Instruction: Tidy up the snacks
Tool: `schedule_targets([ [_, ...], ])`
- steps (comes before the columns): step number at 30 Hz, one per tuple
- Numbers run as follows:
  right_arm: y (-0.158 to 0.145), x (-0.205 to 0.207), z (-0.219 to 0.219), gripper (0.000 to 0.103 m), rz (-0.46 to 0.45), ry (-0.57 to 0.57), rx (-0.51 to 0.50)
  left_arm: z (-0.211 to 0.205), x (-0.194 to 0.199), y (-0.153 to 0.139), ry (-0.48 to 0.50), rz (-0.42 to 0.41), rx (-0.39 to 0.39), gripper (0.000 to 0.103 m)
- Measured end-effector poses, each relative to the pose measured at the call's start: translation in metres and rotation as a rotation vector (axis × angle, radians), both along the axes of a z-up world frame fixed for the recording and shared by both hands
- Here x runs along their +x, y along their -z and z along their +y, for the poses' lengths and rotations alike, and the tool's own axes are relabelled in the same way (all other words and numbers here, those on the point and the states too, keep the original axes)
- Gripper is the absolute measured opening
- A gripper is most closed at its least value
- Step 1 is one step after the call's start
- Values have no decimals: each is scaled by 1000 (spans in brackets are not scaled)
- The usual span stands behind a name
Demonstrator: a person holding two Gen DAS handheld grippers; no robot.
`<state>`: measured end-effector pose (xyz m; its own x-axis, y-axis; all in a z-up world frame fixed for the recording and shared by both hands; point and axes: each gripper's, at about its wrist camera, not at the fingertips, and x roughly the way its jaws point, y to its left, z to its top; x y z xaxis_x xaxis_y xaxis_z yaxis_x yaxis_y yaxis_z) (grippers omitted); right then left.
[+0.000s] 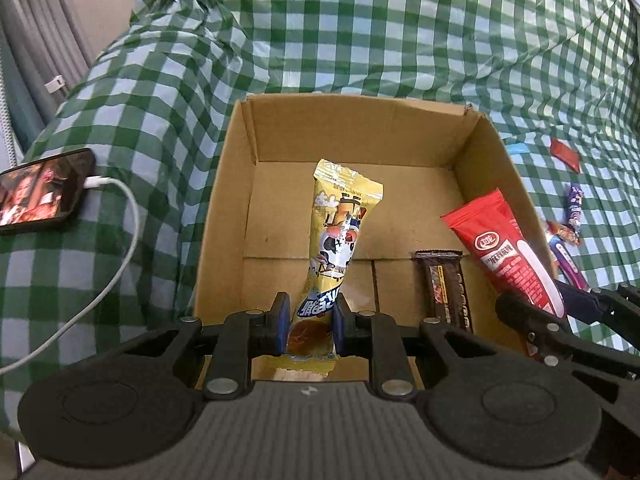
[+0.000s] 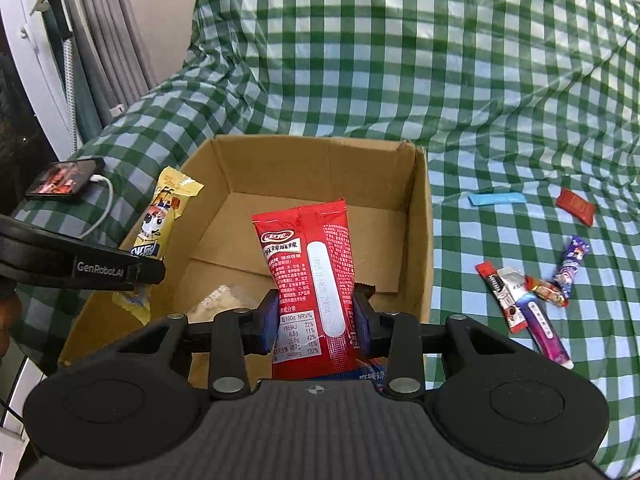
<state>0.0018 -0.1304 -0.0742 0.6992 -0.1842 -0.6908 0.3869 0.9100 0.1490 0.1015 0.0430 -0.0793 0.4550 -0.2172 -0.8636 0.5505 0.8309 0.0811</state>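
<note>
An open cardboard box (image 1: 224,208) (image 2: 416,216) sits on the green checked cloth. My left gripper (image 1: 310,318) is shut on a yellow cartoon snack packet (image 1: 340,224), held upright over the box's near left; the packet also shows in the right wrist view (image 2: 160,216). My right gripper (image 2: 316,316) is shut on a red snack packet (image 2: 308,264), held upright over the box's right side; it also shows in the left wrist view (image 1: 508,248). A dark brown bar (image 1: 446,288) lies on the box floor. A pale clear packet (image 2: 220,300) lies in the box too.
Loose snacks lie on the cloth right of the box: a blue stick (image 2: 496,199), a red square packet (image 2: 576,206), a purple candy (image 2: 570,266) and several sticks (image 2: 524,300). A charging phone (image 1: 40,192) lies left of the box. Curtains hang far left.
</note>
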Motion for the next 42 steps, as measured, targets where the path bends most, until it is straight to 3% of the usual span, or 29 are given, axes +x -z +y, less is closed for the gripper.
schedule_targets([
  [10,18,18,-13,40,28,10,25,-18,18,28,18,20,53,24],
  [12,21,19,-16,43,24,11,50,-21,20,33,41,5,79,44],
  [13,21,20,-18,45,19,12,72,-23,19,34,48,-5,107,82],
  [14,20,20,-20,55,14,14,91,-24,18,35,45,-21,139,102],
  [15,19,19,-21,74,10,23,109,-22,15,33,39,-52,150,102],
  [17,14,13,-20,85,-10,40,113,-13,4,26,49,-101,142,103],
  [26,-3,-40,18,94,9,3,81,44,-68,0,-40,-49,109,103],
  [42,-57,-133,83,100,-79,6,-55,83,-170,-51,-45,-109,45,103],
])
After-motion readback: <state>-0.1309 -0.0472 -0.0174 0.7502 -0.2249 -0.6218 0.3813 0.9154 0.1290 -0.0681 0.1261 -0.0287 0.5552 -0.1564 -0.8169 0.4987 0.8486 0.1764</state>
